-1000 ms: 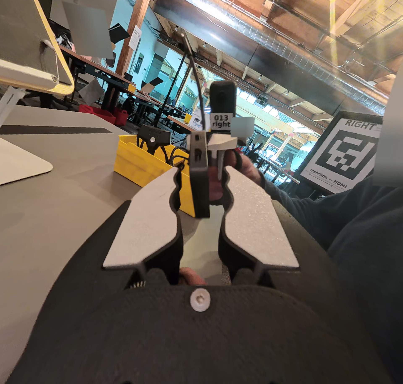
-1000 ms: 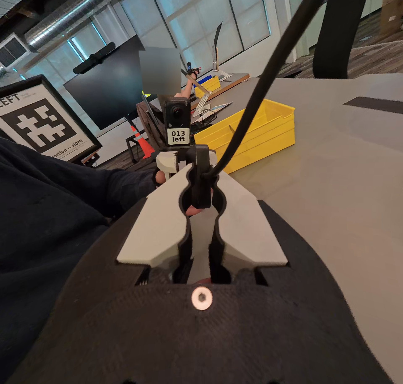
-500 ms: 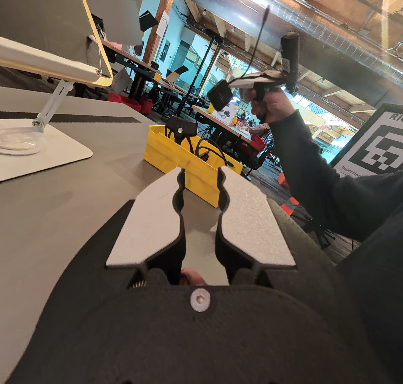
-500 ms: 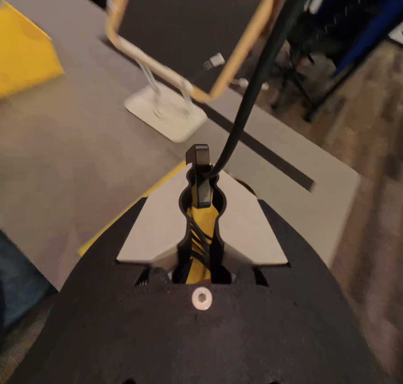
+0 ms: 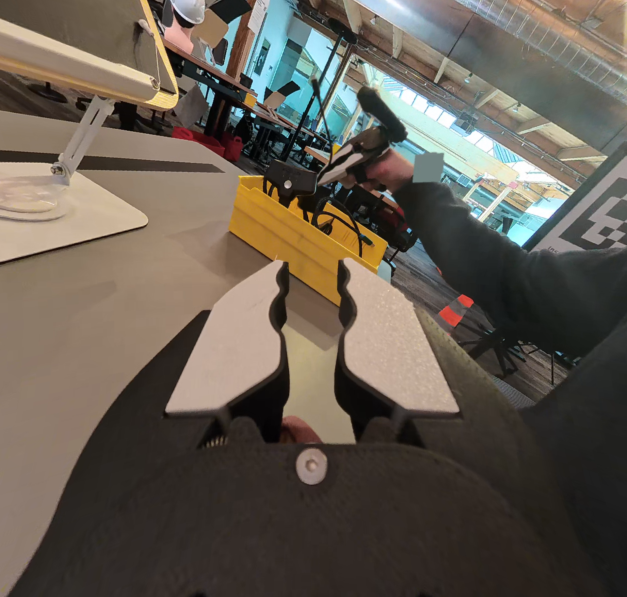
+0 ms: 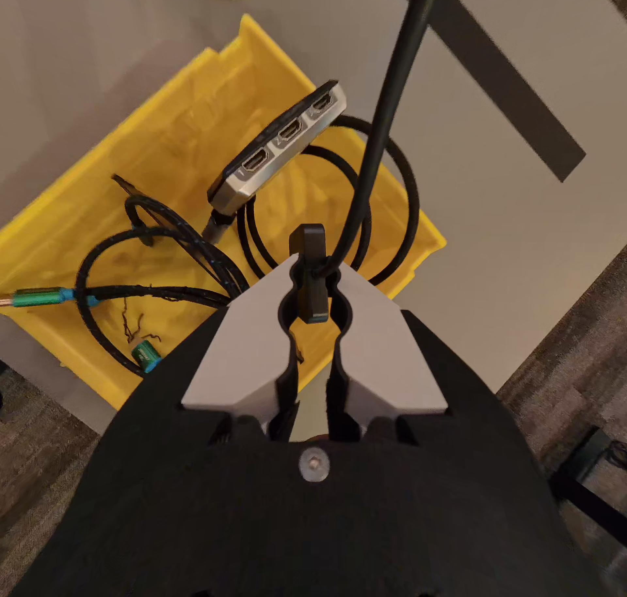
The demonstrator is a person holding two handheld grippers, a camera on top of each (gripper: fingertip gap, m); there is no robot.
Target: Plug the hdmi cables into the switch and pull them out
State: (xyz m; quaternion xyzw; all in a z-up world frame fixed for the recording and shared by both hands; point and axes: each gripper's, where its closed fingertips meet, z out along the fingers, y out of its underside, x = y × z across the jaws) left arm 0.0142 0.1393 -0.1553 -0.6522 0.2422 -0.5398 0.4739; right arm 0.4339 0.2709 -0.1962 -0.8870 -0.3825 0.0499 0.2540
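The black HDMI plug (image 6: 310,275) with its smooth black cable (image 6: 383,132) sits clamped between the grey fingers of the right gripper (image 6: 311,265), held above the yellow plastic bin (image 6: 142,153). Propped in that bin stands the flat black-and-silver HDMI switch (image 6: 281,146), its three ports facing up, all empty. Around it lie a coiled black cable (image 6: 403,173) and a braided black cable with green metal plugs (image 6: 37,296). The bin rests near the edge of the grey desk (image 5: 84,309). The left gripper (image 5: 312,268) hovers low over the desk, just short of the bin, fingers apart and holding nothing. A white stand base (image 5: 68,221) sits farther left.
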